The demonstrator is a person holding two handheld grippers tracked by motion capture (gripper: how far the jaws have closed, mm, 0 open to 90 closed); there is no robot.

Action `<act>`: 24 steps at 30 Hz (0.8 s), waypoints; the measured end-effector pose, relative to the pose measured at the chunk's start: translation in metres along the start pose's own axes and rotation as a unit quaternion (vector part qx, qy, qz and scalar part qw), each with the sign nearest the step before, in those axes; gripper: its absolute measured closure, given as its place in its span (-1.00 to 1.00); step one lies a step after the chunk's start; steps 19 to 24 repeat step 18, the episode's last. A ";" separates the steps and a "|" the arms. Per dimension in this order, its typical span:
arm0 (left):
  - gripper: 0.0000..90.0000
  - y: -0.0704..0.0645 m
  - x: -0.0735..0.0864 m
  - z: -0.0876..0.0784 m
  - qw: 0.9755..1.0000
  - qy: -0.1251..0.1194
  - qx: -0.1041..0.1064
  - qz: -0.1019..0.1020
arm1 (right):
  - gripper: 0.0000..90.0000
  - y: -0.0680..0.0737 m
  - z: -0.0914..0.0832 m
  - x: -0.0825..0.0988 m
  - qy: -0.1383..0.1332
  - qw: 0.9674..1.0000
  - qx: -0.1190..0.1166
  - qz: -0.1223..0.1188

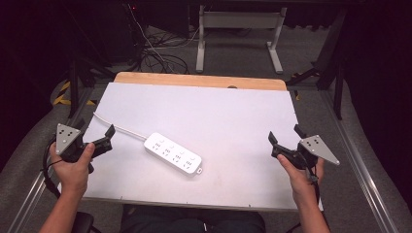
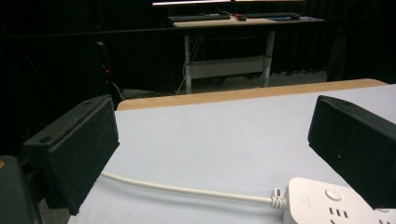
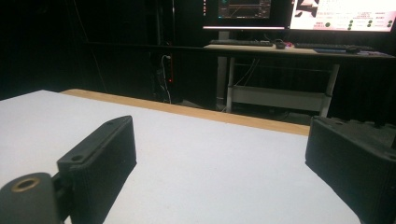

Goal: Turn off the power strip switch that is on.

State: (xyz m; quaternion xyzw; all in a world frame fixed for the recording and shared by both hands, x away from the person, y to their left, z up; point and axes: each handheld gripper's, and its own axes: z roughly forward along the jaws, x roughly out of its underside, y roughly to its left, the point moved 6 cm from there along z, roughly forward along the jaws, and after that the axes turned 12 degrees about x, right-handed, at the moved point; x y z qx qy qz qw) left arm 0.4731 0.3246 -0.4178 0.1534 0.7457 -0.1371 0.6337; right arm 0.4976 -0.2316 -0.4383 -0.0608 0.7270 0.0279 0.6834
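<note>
A white power strip (image 1: 173, 153) lies slantwise on the white table top (image 1: 209, 107), left of the middle. Its white cable (image 1: 119, 127) runs off toward the left edge. My left gripper (image 1: 97, 130) is held at the left edge just beyond the cable, open and holding nothing. In the left gripper view the gripper (image 2: 210, 121) has its jaws wide apart, with the cable (image 2: 187, 190) and the switch end of the strip (image 2: 336, 203) low between them. My right gripper (image 1: 285, 134) hovers open at the right edge. The right gripper (image 3: 219, 140) faces bare white board.
A wooden strip (image 1: 199, 80) borders the table's far edge. Beyond it stand a white-legged desk (image 1: 238, 19) and tangled floor cables (image 1: 160, 53). Lit monitors (image 3: 299, 11) and a keyboard sit on that desk. Metal rails run along both table sides.
</note>
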 end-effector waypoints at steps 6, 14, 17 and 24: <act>-0.95 0.000 0.000 -0.002 1.000 -0.002 -0.001 -0.003 | -0.80 0.001 -0.002 0.000 0.000 1.000 -0.002 0.001; -0.95 -0.001 0.000 -0.001 1.000 0.000 0.004 -0.002 | -0.80 0.000 -0.002 0.001 0.001 1.000 -0.001 0.001; -0.96 -0.001 0.000 0.002 1.000 0.000 0.007 -0.002 | -0.80 0.001 0.000 0.001 0.001 1.000 -0.005 0.001; -0.96 -0.002 0.000 0.003 1.000 0.001 0.008 -0.003 | -0.80 0.001 0.002 0.001 0.001 1.000 -0.007 0.001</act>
